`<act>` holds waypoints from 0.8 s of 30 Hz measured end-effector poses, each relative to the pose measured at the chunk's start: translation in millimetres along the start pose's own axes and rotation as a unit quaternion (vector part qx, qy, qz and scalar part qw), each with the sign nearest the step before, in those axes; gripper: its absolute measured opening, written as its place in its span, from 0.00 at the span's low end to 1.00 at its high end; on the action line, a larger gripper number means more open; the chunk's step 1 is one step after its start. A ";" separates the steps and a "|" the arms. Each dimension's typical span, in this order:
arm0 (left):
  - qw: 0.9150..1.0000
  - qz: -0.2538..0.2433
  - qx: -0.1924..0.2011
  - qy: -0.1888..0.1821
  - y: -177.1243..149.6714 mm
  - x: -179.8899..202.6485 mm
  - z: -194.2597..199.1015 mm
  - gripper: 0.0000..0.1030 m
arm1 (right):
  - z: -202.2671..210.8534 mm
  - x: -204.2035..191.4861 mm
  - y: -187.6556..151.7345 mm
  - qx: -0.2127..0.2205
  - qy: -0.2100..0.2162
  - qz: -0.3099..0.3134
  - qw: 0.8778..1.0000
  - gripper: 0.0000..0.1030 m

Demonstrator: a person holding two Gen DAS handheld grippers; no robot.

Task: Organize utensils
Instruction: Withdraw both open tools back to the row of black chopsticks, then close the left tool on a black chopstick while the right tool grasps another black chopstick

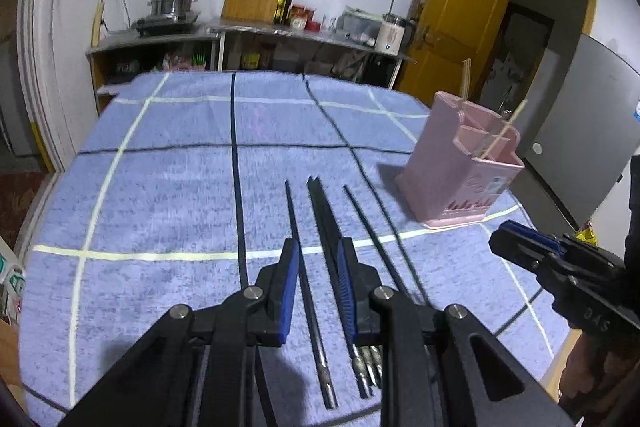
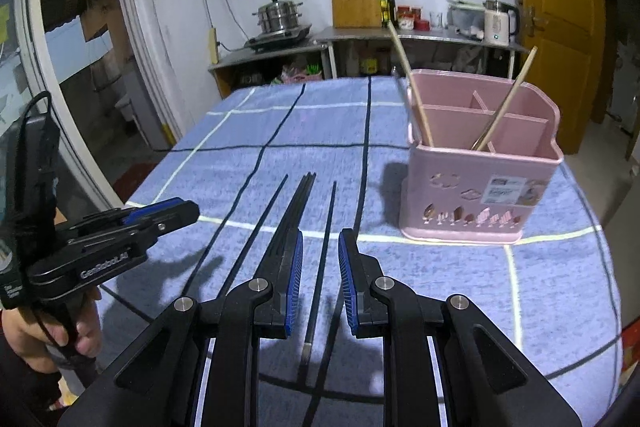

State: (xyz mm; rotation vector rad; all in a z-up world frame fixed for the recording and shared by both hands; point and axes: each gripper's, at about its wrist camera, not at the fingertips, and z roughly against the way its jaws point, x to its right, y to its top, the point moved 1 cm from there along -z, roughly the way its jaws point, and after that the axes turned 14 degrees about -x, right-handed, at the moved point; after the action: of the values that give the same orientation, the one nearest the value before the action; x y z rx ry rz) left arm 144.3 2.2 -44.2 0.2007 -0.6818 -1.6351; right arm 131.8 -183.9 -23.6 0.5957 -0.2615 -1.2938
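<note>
On the blue checked cloth [image 1: 168, 187], near the edge, several black chopsticks [image 1: 320, 227] lie side by side, none lifted. To their right stands the pink holder [image 2: 480, 203], with only a few wooden sticks [image 2: 412, 87] leaning in its compartments. So the sorting looks barely begun: the black ones all remain to be moved. The left gripper [image 1: 318, 259] hovers over the chopsticks, jaws apart, holding nothing. The right gripper [image 2: 320, 255] hangs likewise, parted and empty, with one chopstick in its gap.
</note>
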 end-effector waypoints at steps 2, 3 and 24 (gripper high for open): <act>1.000 0.007 -0.012 0.000 4.1 -5.4 -13.1 0.21 | -12.9 2.3 3.6 -0.011 0.000 0.000 1.000 0.18; 1.000 0.008 -0.017 -0.001 6.3 -7.0 -19.0 0.21 | -17.9 3.0 5.7 -0.014 0.002 0.000 1.000 0.18; 0.997 0.007 -0.081 0.001 38.4 -18.6 -103.1 0.20 | -124.1 5.9 37.8 -0.089 -0.005 0.000 0.996 0.18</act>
State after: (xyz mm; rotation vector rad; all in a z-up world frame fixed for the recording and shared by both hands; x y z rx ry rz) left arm 231.7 -13.9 -111.6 0.0797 -0.5456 -1.6667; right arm 226.7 -150.8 -105.8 0.4376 -0.1528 -1.3041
